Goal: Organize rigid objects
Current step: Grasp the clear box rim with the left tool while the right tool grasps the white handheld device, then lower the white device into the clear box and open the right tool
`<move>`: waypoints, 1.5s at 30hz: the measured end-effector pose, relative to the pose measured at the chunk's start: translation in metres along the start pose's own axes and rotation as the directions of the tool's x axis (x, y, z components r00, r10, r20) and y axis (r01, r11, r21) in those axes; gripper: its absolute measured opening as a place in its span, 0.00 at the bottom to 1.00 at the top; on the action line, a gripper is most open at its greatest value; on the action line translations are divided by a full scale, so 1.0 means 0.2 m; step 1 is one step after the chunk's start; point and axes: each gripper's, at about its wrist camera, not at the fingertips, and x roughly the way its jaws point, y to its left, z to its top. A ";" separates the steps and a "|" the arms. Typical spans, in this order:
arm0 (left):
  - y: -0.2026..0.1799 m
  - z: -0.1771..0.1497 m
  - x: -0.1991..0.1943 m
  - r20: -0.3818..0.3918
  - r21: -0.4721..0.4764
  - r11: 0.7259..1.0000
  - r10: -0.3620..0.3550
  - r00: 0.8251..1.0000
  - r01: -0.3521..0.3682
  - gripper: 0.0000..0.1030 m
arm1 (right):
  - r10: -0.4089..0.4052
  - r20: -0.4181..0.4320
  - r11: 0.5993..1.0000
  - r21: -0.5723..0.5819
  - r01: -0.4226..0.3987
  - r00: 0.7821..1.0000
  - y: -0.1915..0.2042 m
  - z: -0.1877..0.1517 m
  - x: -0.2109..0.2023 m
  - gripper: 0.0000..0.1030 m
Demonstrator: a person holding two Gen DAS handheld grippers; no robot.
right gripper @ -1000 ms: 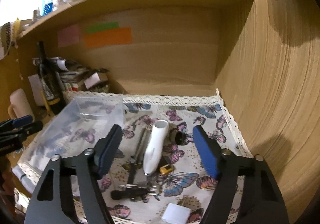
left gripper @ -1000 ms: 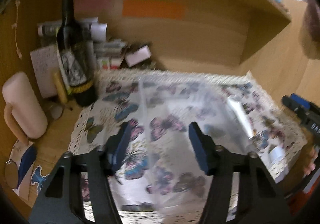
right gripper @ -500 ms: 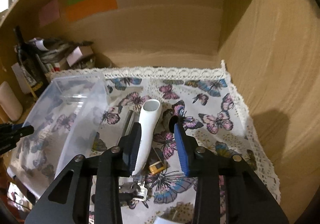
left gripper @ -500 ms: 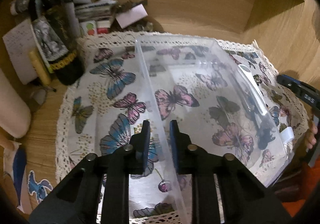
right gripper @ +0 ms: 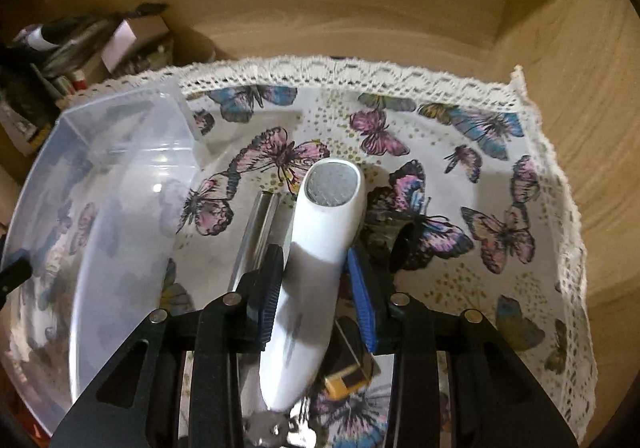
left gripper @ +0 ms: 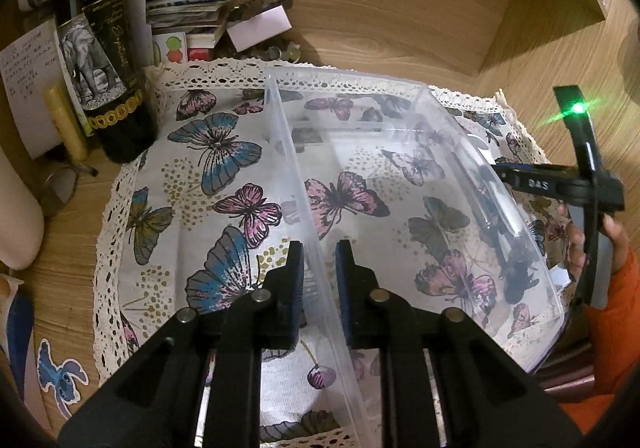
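Note:
A clear plastic bin [left gripper: 400, 175] sits on the butterfly cloth [left gripper: 192, 175]; it also shows at the left in the right wrist view [right gripper: 120, 175]. My left gripper [left gripper: 319, 260] is shut on the bin's left wall. My right gripper [right gripper: 316, 268] is shut on a white handheld device [right gripper: 320, 248] with a mesh head, which lies on the cloth right of the bin. A metal tool [right gripper: 256, 232], a small yellow item [right gripper: 346, 372] and a black round piece [right gripper: 404, 244] lie beside it.
A dark wine bottle [left gripper: 100, 47], papers and small boxes [left gripper: 188, 19] stand at the back left. A pale cup [left gripper: 16, 215] is at the far left. Wooden walls [right gripper: 580, 127] close in the back and right. The cloth's lace edge [right gripper: 360, 71] runs along the back.
Both grippers moved down and forward and closed: the left onto the bin's wall, the right around the white device.

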 end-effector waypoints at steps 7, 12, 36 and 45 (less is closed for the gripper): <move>0.00 0.00 0.00 0.008 0.000 1.000 -0.005 1.000 0.005 0.16 | -0.037 -0.053 0.999 -0.041 0.035 0.998 0.04 0.02 0.12 0.30; 0.00 0.00 0.00 0.007 -0.002 1.000 -0.006 1.000 0.006 0.16 | -0.034 -0.034 0.999 -0.026 0.033 0.999 0.05 -0.01 0.12 0.28; 0.00 -0.01 0.00 0.015 0.027 1.000 0.003 1.000 -0.003 0.16 | 0.173 0.225 0.976 -0.172 -0.136 0.959 0.47 0.03 -0.43 0.28; 0.00 -0.01 0.00 0.016 0.026 1.000 -0.008 1.000 0.008 0.16 | 0.182 0.111 0.966 -0.204 -0.157 0.977 0.61 0.05 -0.22 0.28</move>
